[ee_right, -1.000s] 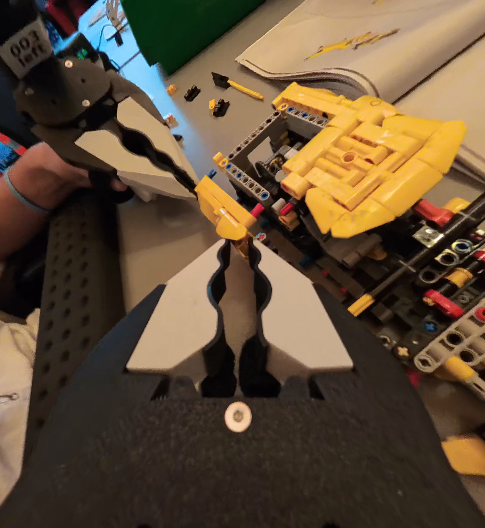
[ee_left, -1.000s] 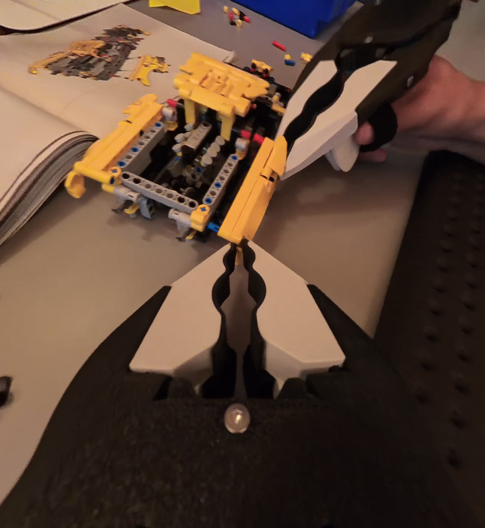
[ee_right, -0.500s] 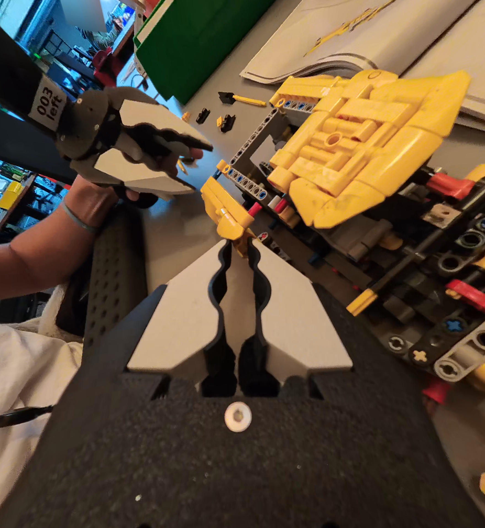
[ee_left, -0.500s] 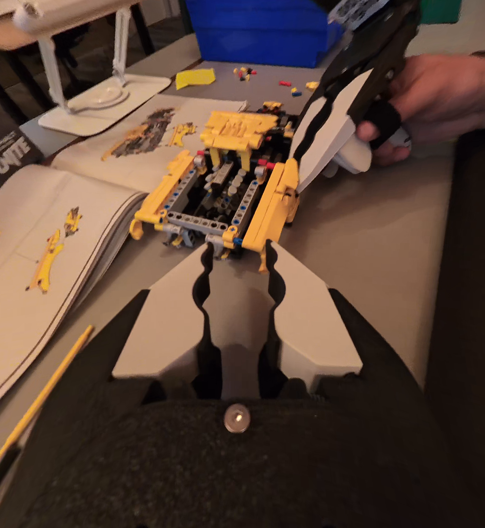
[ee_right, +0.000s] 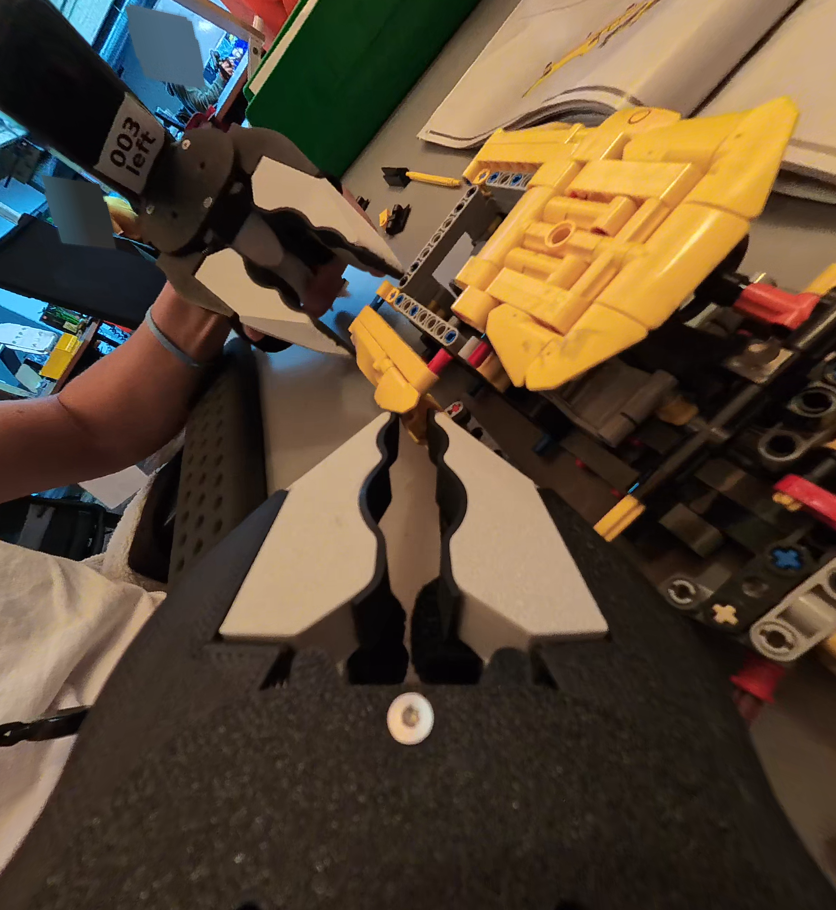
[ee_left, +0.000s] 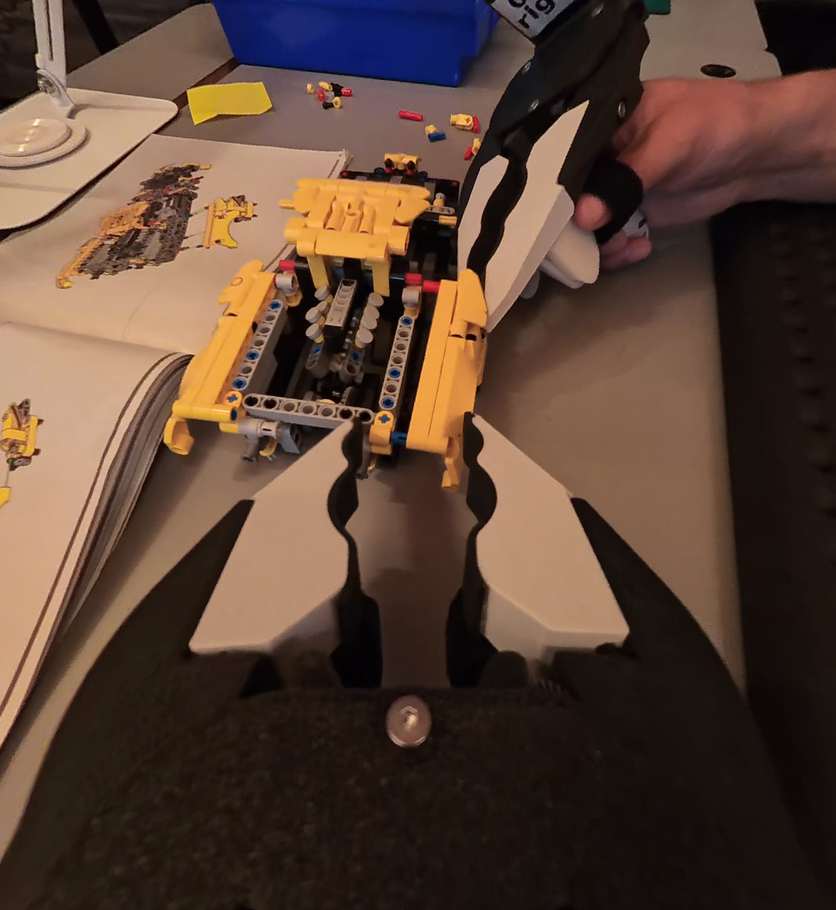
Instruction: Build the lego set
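Observation:
A yellow, black and grey lego vehicle model (ee_left: 342,344) stands on the grey table, beside the open instruction book. It also shows in the right wrist view (ee_right: 603,256). My left gripper (ee_left: 411,431) is open and empty. Its fingertips straddle the near right corner of the model, by the near end of the yellow side panel (ee_left: 450,364). My right gripper (ee_right: 413,421) is shut on the far end of that same panel (ee_right: 391,359). The right gripper shows in the left wrist view (ee_left: 480,295), the left gripper in the right wrist view (ee_right: 374,310).
The open instruction book (ee_left: 61,394) lies left of the model. A blue bin (ee_left: 357,34), a yellow sheet (ee_left: 229,101) and loose small pieces (ee_left: 431,128) lie behind it. A black perforated mat (ee_left: 800,443) runs along the right. A green box (ee_right: 357,64) and small parts (ee_right: 396,216) lie beyond. About 6 cm separates my left fingertips from my right.
My left gripper has let go of the near end of the yellow side panel, opened wide and drawn back a little. My right gripper stays shut on the panel's far end.

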{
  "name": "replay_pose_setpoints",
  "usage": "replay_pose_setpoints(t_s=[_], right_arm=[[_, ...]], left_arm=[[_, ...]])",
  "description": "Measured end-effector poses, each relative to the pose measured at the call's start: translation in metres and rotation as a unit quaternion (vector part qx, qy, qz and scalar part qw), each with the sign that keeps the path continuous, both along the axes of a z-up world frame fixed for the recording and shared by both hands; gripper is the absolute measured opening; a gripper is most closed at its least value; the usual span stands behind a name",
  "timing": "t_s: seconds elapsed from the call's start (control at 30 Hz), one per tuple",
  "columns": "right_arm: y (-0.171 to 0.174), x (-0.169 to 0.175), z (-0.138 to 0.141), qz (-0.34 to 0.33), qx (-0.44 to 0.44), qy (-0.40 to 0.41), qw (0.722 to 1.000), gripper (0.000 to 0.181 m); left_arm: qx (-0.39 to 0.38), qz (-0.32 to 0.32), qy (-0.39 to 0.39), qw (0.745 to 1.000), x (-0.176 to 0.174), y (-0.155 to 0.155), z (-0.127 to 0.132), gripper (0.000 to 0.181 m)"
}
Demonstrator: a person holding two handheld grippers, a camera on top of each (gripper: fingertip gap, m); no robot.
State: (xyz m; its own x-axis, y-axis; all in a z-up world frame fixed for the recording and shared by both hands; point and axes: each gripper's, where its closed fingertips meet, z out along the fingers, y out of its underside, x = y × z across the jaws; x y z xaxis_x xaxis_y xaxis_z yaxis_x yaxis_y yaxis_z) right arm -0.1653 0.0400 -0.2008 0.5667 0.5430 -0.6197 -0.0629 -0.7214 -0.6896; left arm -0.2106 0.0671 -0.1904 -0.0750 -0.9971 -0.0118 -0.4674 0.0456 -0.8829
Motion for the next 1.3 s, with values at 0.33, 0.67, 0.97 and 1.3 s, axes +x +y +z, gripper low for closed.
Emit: replay_pose_setpoints(t_s=[0.33, 0.67, 0.97, 1.3], right_arm=[[0.000, 0.001, 0.001, -0.005, -0.008, 0.017, 1.000, 0.010], [-0.001, 0.012, 0.021, -0.009, 0.042, 0.023, 0.999, 0.026], [0.015, 0.020, 0.062, 0.011, 0.186, -0.137, 0.973, 0.028], [0.015, -0.024, 0.015, 0.288, 0.168, -0.384, 0.861, 0.062]], left_arm=[[-0.015, 0.008, 0.003, 1.000, 0.001, 0.000, 0.000, 0.036], [-0.013, 0.016, 0.006, 1.000, 0.001, 0.003, 0.000, 0.030], [-0.005, 0.015, 0.005, 1.000, 0.001, 0.003, 0.000, 0.030], [-0.017, 0.020, 0.000, 1.000, 0.002, 0.004, 0.000, 0.030]])
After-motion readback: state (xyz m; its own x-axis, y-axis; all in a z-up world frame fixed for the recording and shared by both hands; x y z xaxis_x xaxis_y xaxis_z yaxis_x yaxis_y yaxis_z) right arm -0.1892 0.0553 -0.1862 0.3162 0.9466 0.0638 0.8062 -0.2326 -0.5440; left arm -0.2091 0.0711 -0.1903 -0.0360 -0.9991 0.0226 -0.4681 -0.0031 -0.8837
